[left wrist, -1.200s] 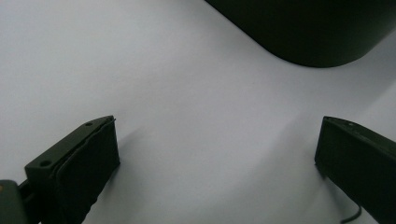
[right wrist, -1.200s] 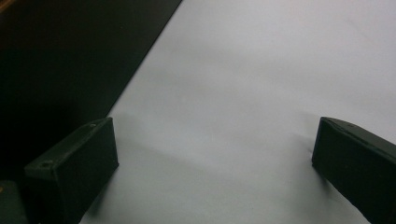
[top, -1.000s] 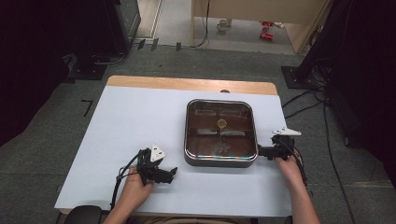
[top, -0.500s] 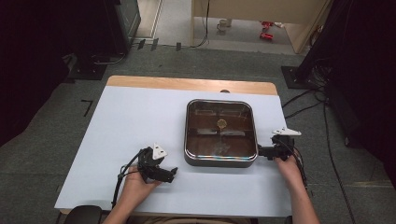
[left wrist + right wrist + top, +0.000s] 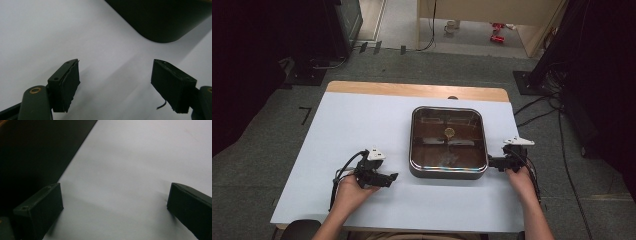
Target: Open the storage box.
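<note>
Black left gripper (image 5: 393, 176) jaws have just been closing, nothing between them (partly open), probably readying for the dark square glass-lidded pan (image 5: 448, 142); right gripper (image 5: 492, 162) gapes empty beside it.

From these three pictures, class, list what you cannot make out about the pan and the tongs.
- Pan contents: high view, glare and reflections blur them.
- Small round thing at its centre: too small to name.
- Pan in left gripper view: cut off by the top edge.
- Right tongs: high view, touching the pan or not, too small.
</note>
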Demonstrator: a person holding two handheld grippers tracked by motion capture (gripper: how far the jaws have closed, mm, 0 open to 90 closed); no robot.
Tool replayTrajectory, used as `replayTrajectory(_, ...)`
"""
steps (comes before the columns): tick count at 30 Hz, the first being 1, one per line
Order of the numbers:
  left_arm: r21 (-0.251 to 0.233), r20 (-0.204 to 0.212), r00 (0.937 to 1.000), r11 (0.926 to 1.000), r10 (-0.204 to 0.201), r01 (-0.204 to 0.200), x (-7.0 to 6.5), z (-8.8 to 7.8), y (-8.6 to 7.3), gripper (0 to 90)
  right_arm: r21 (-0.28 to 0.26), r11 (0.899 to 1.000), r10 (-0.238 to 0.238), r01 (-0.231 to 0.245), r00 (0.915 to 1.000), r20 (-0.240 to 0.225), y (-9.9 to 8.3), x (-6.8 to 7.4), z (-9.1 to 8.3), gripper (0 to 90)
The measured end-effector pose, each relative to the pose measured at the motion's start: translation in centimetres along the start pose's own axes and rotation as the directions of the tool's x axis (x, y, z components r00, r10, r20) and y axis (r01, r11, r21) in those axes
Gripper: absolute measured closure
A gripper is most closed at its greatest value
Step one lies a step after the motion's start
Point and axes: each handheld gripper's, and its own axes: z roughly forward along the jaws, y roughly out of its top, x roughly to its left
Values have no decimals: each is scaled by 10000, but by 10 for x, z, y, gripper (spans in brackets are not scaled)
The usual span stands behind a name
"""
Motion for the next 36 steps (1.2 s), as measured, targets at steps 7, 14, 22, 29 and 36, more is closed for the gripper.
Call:
replayTrajectory(7,-286,147,9998,9996,93,-88,5,-12,14,239,0,10000,0,0,10000,1,0,0,0,0)
replayTrajectory(14,-483,414,9990,9987,188,-168,11,-20,32,244,-2,10000,-6,6,10000,-1,0,0,0,0)
replayTrajectory(22,-539,1073,9907,9955,838,-784,14,-20,62,244,-1,10000,-8,8,10000,-4,0,0,0,0)
replayTrajectory(29,-618,1551,9778,9892,1407,-1326,4,-18,95,251,-16,10000,-4,3,10000,-6,0,0,0,0)
replayTrajectory(36,-748,1756,9654,9804,1926,-1820,-1,-6,121,263,-16,10000,-4,4,10000,-5,0,0,0,0)
